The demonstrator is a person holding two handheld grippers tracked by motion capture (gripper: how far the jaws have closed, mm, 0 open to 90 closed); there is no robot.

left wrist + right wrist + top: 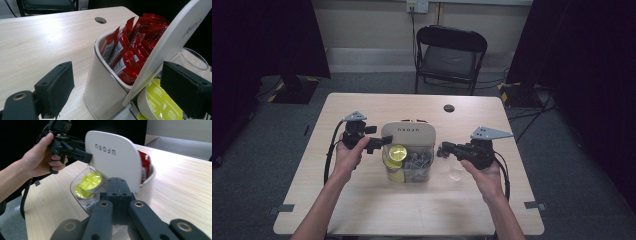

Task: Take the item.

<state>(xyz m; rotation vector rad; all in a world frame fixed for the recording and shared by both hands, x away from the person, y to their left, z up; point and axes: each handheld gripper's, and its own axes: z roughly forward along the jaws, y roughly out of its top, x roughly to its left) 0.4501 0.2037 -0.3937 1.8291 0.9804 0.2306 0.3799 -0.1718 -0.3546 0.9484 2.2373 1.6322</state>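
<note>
A white organiser box (105,85) stands mid-table, with red sachets (132,50) packed in its rear bin. Its white lid (408,132) (112,157) is tilted up and open. Below the lid, a clear front compartment (417,167) holds yellow-green capsules (397,151) (92,180) (160,105). My left gripper (379,142) (120,85) is open at the box's left side, its jaws wide apart around the bin corner and the lid edge. One jaw rests against the lid's left edge. My right gripper (444,148) (117,185) is shut just right of the box, pointing at it, with nothing visible between its jaws.
A small clear cup (457,173) (195,60) sits on the table right of the box, under my right gripper. A cable hole (449,108) lies near the far edge. A black folding chair (449,55) stands beyond the table.
</note>
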